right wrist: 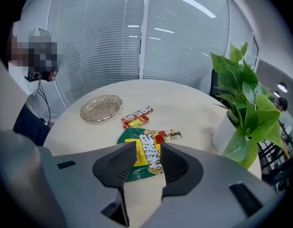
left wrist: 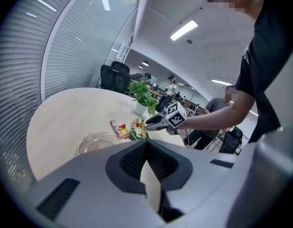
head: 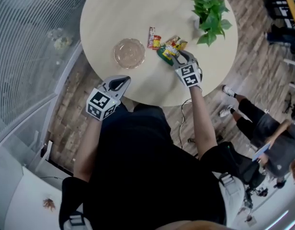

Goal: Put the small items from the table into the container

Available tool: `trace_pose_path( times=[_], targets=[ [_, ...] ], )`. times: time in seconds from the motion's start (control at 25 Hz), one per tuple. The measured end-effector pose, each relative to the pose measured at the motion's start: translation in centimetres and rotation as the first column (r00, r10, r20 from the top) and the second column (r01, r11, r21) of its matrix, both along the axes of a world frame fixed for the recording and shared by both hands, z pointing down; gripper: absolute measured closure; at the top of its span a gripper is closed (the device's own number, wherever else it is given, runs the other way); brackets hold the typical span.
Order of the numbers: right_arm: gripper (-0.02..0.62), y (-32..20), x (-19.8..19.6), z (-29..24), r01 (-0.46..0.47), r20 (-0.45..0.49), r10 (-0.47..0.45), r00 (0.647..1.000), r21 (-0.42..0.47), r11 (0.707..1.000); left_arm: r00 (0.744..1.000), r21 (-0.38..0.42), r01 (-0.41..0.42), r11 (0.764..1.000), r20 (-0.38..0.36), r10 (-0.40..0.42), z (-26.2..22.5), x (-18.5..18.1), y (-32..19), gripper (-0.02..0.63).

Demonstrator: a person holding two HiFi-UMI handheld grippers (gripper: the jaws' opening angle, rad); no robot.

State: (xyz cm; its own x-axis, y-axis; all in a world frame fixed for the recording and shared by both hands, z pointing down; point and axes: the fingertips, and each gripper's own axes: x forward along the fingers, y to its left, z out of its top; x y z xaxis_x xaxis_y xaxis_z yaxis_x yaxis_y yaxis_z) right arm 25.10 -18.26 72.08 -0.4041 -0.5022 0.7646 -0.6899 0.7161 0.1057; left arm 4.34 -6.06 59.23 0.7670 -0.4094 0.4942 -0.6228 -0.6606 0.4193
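A green and yellow snack packet (head: 168, 50) (right wrist: 149, 137) lies on the round pale table (head: 109, 13), with two small red candy bars (head: 153, 39) (right wrist: 136, 113) just left of it. Further left sits a clear glass dish (head: 130, 52) (right wrist: 101, 108), and I see nothing in it. My right gripper (head: 181, 57) (right wrist: 147, 147) hangs open just over the packet's near end, and the packet shows through the gap between its jaws. My left gripper (head: 122, 82) (left wrist: 146, 144) hovers at the table's near edge below the dish, shut and holding nothing.
A potted green plant (head: 210, 14) (right wrist: 242, 99) in a white pot stands on the table right of the packet. A curved glass wall with blinds (head: 28, 42) runs along the left. A seated person (head: 262, 128) is on the floor side, lower right.
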Motion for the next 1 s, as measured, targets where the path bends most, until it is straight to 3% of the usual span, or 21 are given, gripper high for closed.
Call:
trace_pose_path(
  times=[0.16, 0.36, 0.52, 0.8, 1.0],
  targets=[
    [0.411, -2.0, 0.5, 1.5, 0.028, -0.042, -0.028, 0.999, -0.015, 1.000, 1.000, -0.019, -0.010, 1.000, 0.008, 0.010, 0.7, 1.0, 0.3, 0.606],
    [0.411, -4.3, 0.5, 2.1, 0.131, -0.151, -0.126, 0.980, 0.022, 0.991, 1.000, -0.032, -0.009, 0.999, 0.011, 0.009, 1.3, 1.8, 0.1, 0.606],
    [0.413, -5.2, 0.1, 3.3, 0.184, -0.189, -0.183, 0.965, -0.010, 0.983, 1.000, -0.038, 0.000, 0.999, 0.018, 0.001, 1.7, 1.6, -0.1, 0.606],
    [0.536, -5.6, 0.3, 3.6, 0.175, -0.156, -0.177, 0.972, -0.025, 0.984, 1.000, -0.036, 0.012, 0.999, 0.026, -0.011, 1.7, 1.3, -0.2, 0.606],
    [0.551, -5.3, 0.7, 2.7, 0.146, -0.138, -0.145, 0.980, -0.005, 0.989, 1.000, -0.028, 0.010, 1.000, 0.022, -0.009, 1.4, 1.3, -0.2, 0.606]
  ],
)
